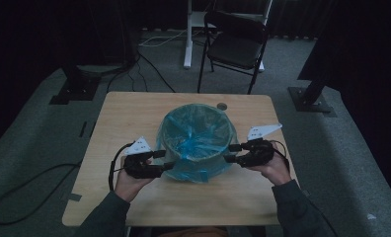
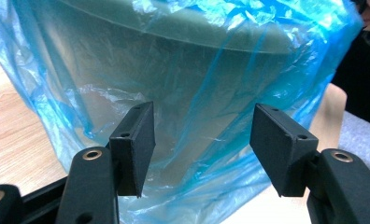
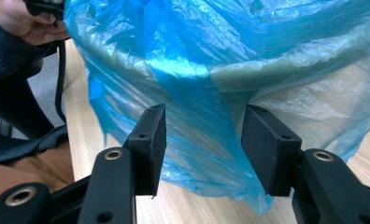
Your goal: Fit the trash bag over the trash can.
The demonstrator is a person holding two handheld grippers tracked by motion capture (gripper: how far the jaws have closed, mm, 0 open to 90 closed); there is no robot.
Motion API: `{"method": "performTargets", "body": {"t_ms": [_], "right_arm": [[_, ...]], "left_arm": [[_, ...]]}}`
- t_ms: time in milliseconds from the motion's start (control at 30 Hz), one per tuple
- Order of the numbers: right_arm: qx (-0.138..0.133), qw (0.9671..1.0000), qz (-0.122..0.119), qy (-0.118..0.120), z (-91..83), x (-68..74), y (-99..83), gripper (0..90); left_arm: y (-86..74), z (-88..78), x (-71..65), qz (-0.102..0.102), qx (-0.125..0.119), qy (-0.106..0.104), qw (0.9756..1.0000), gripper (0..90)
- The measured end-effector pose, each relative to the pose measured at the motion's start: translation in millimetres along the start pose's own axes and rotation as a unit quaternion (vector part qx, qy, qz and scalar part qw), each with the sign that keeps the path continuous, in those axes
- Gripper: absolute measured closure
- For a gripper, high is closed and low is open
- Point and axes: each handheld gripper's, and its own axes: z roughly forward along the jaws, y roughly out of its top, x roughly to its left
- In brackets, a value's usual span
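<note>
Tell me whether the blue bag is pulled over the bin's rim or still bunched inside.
Pulled over. The blue bag lines the bin, and its plastic drapes down the outer wall to the table in both gripper views.

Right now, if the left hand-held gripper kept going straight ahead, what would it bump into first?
Most likely the blue plastic bag draped over the bin; the open left hand-held gripper points straight at it.

The crinkled translucent blue plastic liner veils your grey round bin's wall; its base is hidden. The black folding chair beyond the table fades into darkness.
</note>
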Motion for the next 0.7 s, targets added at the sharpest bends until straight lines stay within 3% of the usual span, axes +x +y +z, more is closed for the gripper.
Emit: {"method": "performTargets", "body": {"t_ms": [133,300,467,533,700], "right_arm": [[0.000,1.0000,-0.004,-0.006,1.6,0.3,0.4,59.3],[-0.004,0.9999,-0.010,-0.002,0.1,0.9,1.1,73.8],[-0.011,0.9998,-0.014,-0.003,-3.6,1.2,2.1,87.3],[-0.010,0.9998,-0.014,-0.007,-4.4,0.9,2.3,89.7],[-0.011,0.9997,-0.007,-0.020,-8.2,-3.9,0.9,90.0]], "left_arm": [[2.0,4.2,-4.4,0.010,0.001,0.017,0.9998,46.0],[4.4,4.4,-5.9,0.012,-0.004,0.024,0.9996,65.9],[4.8,-0.5,-1.5,0.001,-0.017,0.030,0.9994,84.7],[5.1,-2.4,1.1,-0.005,-0.021,0.035,0.9992,88.8],[6.6,-7.1,7.1,-0.016,-0.031,0.043,0.9985,89.6]]}}
